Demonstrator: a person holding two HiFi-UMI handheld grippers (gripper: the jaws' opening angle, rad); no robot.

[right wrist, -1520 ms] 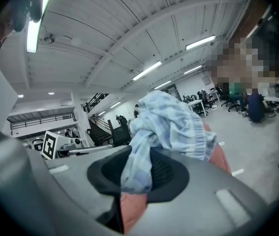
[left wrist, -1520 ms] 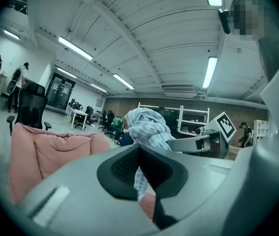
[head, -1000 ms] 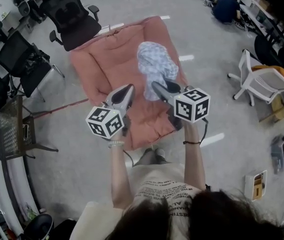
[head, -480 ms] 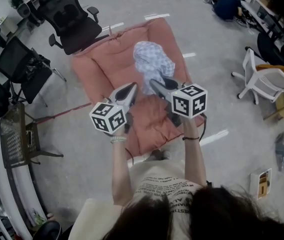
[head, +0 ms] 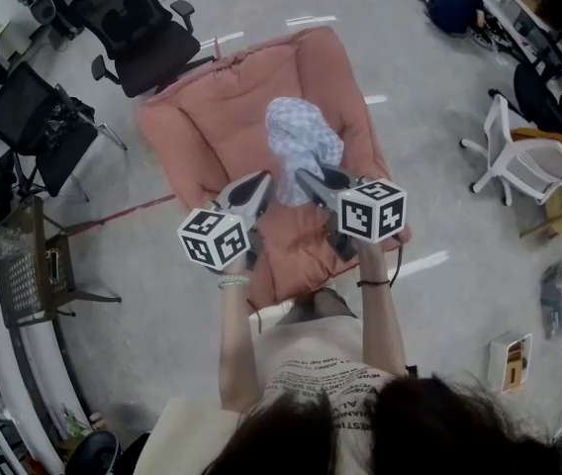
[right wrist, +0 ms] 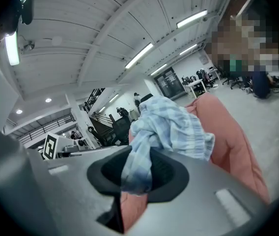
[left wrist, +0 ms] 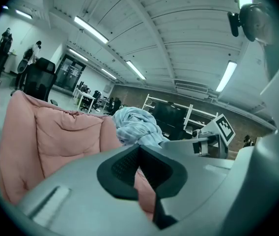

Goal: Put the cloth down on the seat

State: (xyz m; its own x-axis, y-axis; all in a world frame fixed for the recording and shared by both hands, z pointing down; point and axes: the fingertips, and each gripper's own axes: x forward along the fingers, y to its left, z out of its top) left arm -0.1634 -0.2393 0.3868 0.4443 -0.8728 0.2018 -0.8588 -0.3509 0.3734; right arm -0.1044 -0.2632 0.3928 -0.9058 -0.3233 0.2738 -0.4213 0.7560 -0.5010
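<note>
Far left, a black office chair [head: 140, 26] stands behind the pink cushioned seat [head: 197, 132]. Over the seat's near half, the left gripper [left wrist: 139, 149] has its fingers pressed together at the tips, with nothing between them. Just beside it, the light blue checked cloth [head: 303, 139] is bunched over the middle of the seat; whether it touches the cushion is unclear. The right gripper [right wrist: 138, 167] has its fingers pinched on the cloth's near end. Off right, a white chair [head: 518, 158].
</note>
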